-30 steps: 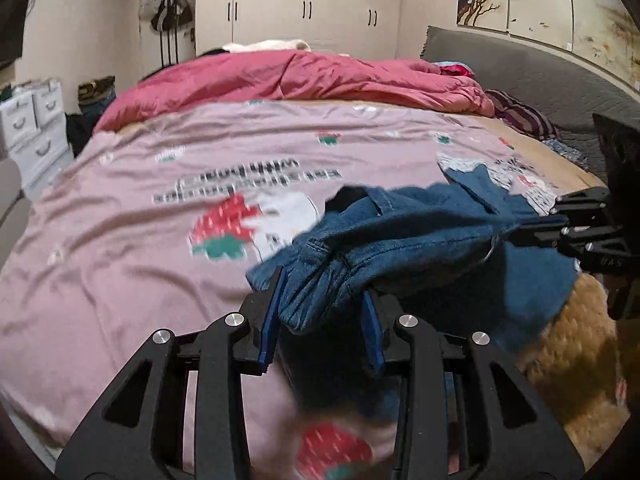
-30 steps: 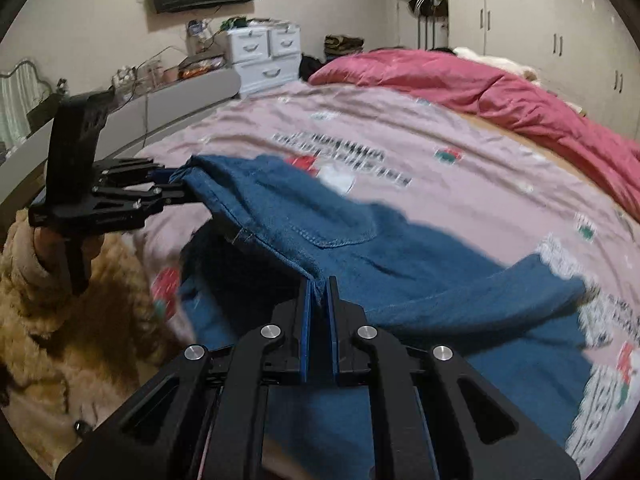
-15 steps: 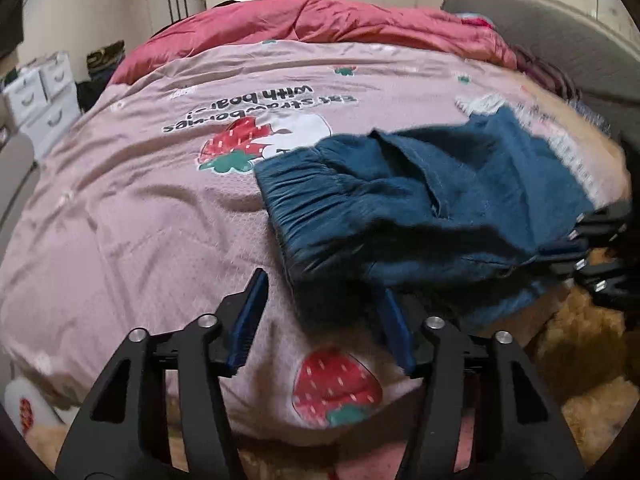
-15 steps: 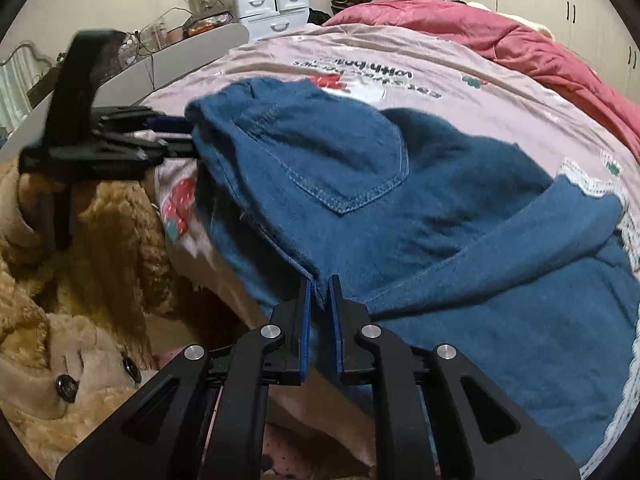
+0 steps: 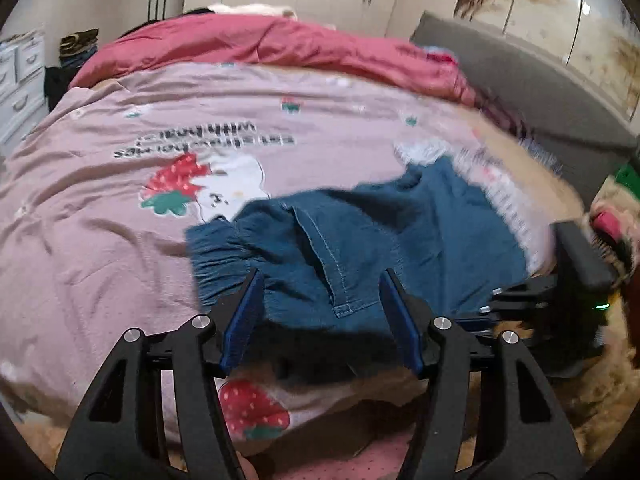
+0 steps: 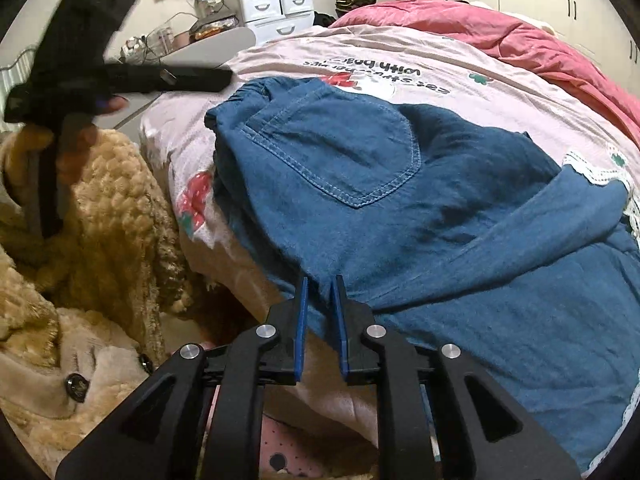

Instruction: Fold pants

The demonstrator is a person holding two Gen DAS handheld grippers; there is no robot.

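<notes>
Where the pink strawberry-print bedspread (image 5: pixel 120 240) rolls over the near edge of the bed, the blue denim pants (image 6: pixel 420 208) lie folded over on themselves, back pocket up, the gathered waistband toward the left side of that edge. A lace-trimmed hem shows at their far right. The left gripper (image 5: pixel 320 308) hangs just above the waistband end, its jaws opening and standing wide; the denim lies below and between them, but the blue pads touch nothing. The right gripper (image 6: pixel 319 312) sits low at the near edge, its jaws opening by a narrow slit, with the pants' near fold running into that gap; whether the pads press it I cannot tell. A fluffy tan coat sleeve (image 6: pixel 112 200) fills the space beside the bed. A crumpled red duvet (image 5: pixel 260 44) is heaped along the bed's far edge.
</notes>
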